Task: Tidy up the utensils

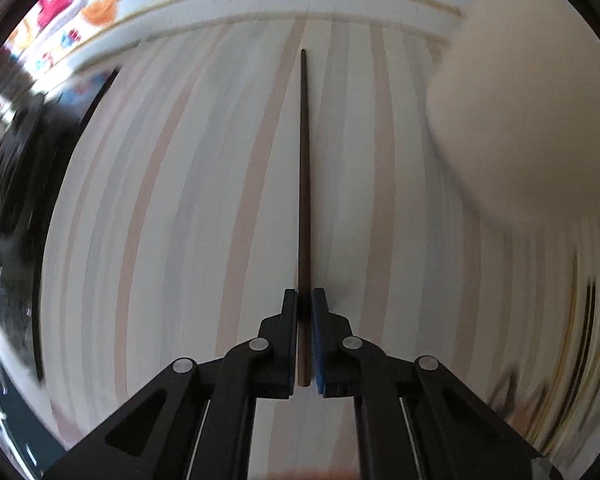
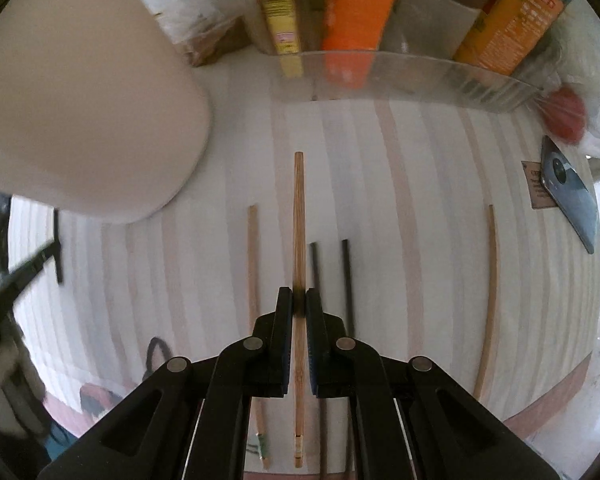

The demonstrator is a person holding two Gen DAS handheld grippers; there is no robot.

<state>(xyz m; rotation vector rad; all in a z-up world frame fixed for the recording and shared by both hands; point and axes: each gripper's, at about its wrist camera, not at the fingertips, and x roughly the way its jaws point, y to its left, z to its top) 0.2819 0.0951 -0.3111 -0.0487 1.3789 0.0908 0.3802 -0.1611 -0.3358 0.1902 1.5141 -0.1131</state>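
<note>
My left gripper (image 1: 304,300) is shut on a dark chopstick (image 1: 304,160) that points straight ahead above the striped tabletop (image 1: 180,200). A large cream container (image 1: 520,120) stands to its right. My right gripper (image 2: 299,300) is shut on a light bamboo chopstick (image 2: 298,220), held above the table. Below it lie another bamboo chopstick (image 2: 253,260), two dark chopsticks (image 2: 346,280) and a third bamboo chopstick (image 2: 490,280) at the right. The cream container (image 2: 92,120) is at the upper left there.
A clear bin (image 2: 400,76) with boxes and an orange packet stands at the back. A phone (image 2: 568,188) lies at the right, next to a red object (image 2: 566,116). The other gripper's arm (image 2: 20,276) shows at the left. The table edge runs along the front.
</note>
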